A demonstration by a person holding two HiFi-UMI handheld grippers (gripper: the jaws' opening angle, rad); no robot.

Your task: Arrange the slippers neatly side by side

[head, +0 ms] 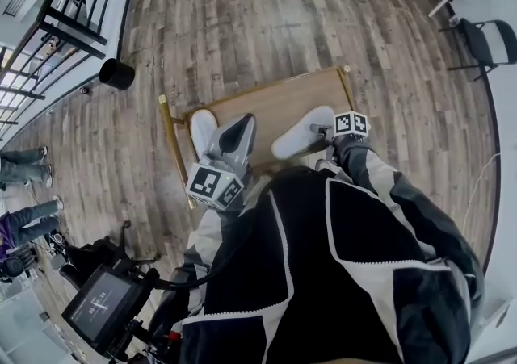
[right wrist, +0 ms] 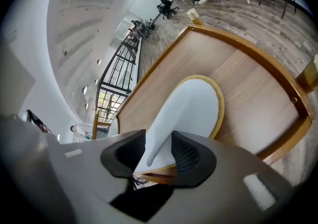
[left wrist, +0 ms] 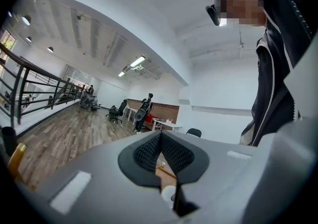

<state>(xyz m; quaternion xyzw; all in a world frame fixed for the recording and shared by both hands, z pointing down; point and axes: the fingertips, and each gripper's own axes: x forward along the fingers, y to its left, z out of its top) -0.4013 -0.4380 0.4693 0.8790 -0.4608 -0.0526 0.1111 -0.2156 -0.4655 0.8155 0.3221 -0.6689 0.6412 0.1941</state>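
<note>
Noted right gripper [right wrist: 158,156] spread around heel of one slipper [right wrist: 191,106] on wooden tray [right wrist: 238,69], unclamped; left gripper [left wrist: 161,151] closed, empty. Judged grasping in hand; next needed: clamp, slide beside other slipper [head: 202,130]

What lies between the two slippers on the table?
The left gripper, with bare table beside it, lies between the left slipper and the right slipper; the head view shows this.
</note>
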